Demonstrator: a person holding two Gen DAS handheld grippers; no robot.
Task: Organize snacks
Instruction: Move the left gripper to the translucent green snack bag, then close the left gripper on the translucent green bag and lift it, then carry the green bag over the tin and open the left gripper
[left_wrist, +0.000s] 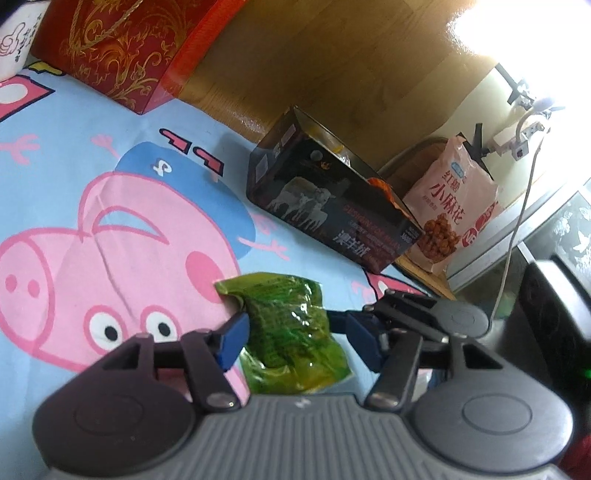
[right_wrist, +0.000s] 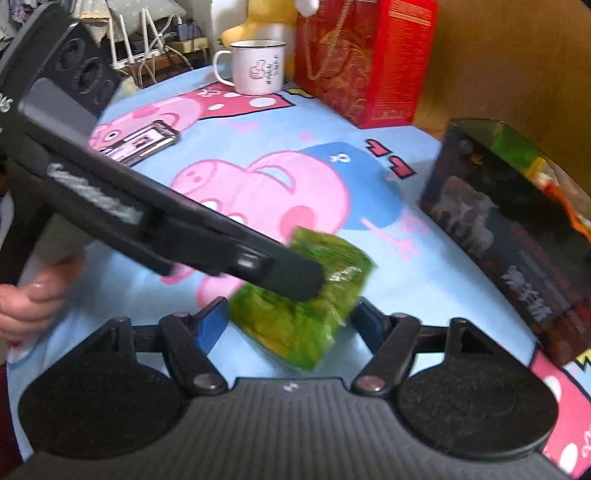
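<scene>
A green snack packet (left_wrist: 288, 328) (right_wrist: 306, 306) sits tilted over the blue pig-print tablecloth (left_wrist: 74, 155). My left gripper (left_wrist: 290, 321) has its blue fingers closed against the packet's two sides. In the right wrist view it reaches in from the left, with its dark tip (right_wrist: 295, 275) on the packet. My right gripper (right_wrist: 290, 325) stands wide around the same packet, its pads just off the edges. A dark open box printed with sheep (left_wrist: 332, 210) (right_wrist: 509, 236) stands to the right, with orange and green packets inside.
A pink bag of twist snacks (left_wrist: 450, 206) leans behind the box. A red gift bag (right_wrist: 362, 55), a white mug (right_wrist: 258, 66) and a phone (right_wrist: 144, 142) sit at the far side. A hand (right_wrist: 33, 295) grips the left tool's handle. The table edge runs past the box.
</scene>
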